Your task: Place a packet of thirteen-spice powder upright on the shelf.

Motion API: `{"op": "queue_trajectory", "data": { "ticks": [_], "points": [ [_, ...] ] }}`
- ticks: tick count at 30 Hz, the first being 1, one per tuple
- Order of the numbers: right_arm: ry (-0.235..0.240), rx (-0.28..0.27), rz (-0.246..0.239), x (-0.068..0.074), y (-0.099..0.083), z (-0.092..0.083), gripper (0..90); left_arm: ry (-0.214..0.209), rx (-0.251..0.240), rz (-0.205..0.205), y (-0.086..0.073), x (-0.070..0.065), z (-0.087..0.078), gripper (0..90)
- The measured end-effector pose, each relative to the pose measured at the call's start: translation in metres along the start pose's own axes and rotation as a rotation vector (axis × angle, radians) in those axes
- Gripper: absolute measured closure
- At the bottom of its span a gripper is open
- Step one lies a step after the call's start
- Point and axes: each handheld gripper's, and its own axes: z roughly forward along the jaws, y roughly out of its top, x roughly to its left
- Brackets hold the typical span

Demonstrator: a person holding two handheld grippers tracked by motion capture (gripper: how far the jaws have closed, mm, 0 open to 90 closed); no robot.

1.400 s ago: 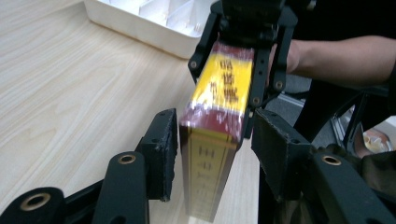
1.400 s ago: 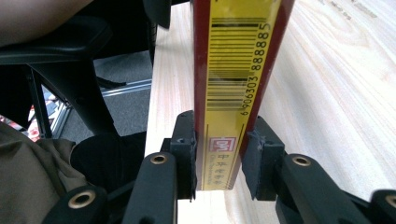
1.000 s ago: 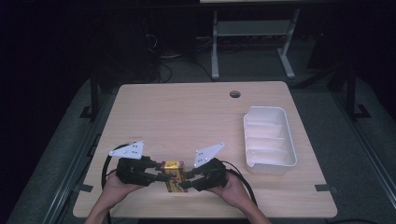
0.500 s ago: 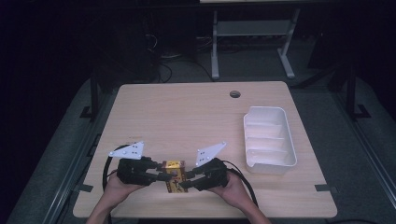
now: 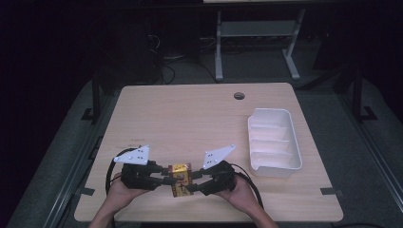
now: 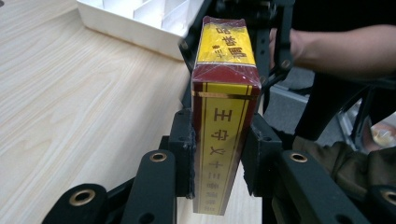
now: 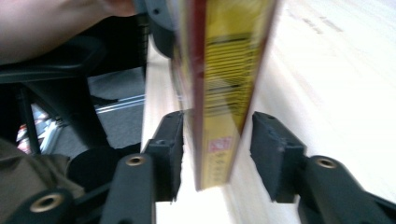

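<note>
Glossy rectangular yellow-red carton (image 6: 224, 116), film-wrapped.

Small box (image 5: 181, 178) between left hand-held gripper (image 5: 164, 179) and right hand-held gripper (image 5: 194, 183), over worktop (image 5: 190, 118) near edge; divided tray (image 5: 273, 141) beyond and right of right hand-held gripper.
</note>
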Motion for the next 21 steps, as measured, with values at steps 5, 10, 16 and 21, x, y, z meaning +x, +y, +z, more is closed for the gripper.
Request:
{"op": "queue_trajectory", "data": {
  "ticks": [5,10,16,21],
  "points": [
    [-0.037,0.015,0.024,-0.001,-0.007,-0.013,50.1,0.013,0.009,0.002,0.001,0.002,0.001,68.2],
    [-0.083,0.039,0.023,0.002,-0.016,-0.022,37.5,0.028,0.002,-0.002,0.005,0.006,0.002,68.2],
    [-0.121,0.059,0.022,0.007,-0.023,-0.029,24.3,0.058,0.013,0.003,0.013,0.013,0.003,68.2],
    [-0.127,0.091,0.024,0.010,-0.027,-0.034,15.3,0.075,0.017,0.011,0.022,0.022,0.007,68.2]
  ]
}}
